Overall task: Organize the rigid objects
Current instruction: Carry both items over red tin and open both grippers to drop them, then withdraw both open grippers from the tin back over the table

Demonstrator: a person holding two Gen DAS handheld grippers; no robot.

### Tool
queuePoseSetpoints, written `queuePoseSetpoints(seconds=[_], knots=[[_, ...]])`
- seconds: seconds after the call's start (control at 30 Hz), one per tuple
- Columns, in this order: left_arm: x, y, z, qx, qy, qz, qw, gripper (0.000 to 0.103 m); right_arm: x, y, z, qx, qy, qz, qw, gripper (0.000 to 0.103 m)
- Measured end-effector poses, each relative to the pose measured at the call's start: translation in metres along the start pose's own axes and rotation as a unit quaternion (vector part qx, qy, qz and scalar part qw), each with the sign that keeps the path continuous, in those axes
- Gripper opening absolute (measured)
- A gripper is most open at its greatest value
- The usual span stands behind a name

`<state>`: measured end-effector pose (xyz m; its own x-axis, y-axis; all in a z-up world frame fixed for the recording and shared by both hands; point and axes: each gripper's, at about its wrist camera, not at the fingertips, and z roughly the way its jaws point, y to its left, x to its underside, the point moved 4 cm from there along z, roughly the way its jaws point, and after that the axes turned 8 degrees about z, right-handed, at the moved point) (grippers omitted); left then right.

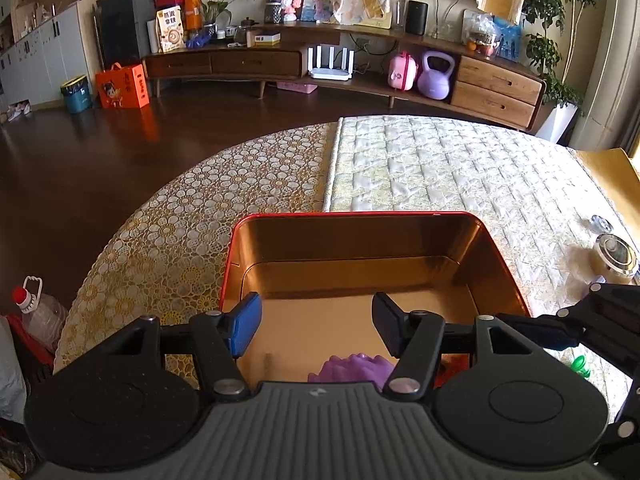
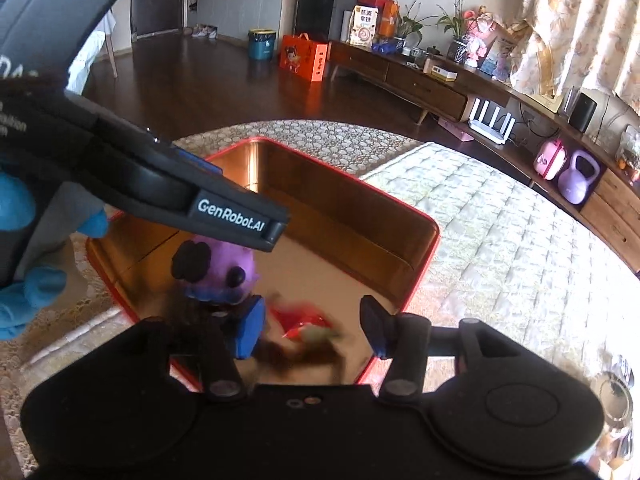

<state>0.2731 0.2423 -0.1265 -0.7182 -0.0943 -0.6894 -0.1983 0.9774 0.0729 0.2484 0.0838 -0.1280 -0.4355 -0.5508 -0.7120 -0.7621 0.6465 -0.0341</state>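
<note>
The red tin (image 2: 400, 280) sits on the surface (image 1: 460, 176) with a purple toy (image 2: 224, 268) and a blurred red item (image 2: 300, 320) already lying on its gold floor. Both the left gripper (image 1: 316, 320) and the right gripper (image 2: 310, 326) hover over it, jaws open and gripping nothing. A round metal piece (image 1: 614, 256) and a small green thing (image 1: 580, 364) lie outside (probably next), so the sorting looks partly done.

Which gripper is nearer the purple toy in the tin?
Left. The left gripper hangs directly over the purple toy; the right gripper sits beside it, above a red item.
</note>
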Motion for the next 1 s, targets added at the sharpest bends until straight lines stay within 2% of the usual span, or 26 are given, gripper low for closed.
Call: queuePoseSetpoints(seconds=[0.2,0.43,0.7,1.0], knots=[[0.001,-0.005,-0.015,0.001,-0.006,0.004,1.0,0.061,0.002,-0.001,-0.023,-0.005,-0.02,0.013,1.0,0.057],[0.001,-0.015,-0.038,0.005,-0.015,0.012,0.9998,0.061,0.007,-0.019,-0.06,-0.006,-0.044,0.048,0.998,0.062],[-0.001,-0.036,-0.068,0.025,-0.033,0.018,0.999,0.061,0.012,-0.039,-0.098,-0.006,-0.065,0.086,0.994,0.064],[0.003,-0.066,-0.097,0.043,-0.044,0.03,0.9977,0.064,0.036,-0.053,-0.137,-0.003,-0.085,0.118,0.989,0.072]])
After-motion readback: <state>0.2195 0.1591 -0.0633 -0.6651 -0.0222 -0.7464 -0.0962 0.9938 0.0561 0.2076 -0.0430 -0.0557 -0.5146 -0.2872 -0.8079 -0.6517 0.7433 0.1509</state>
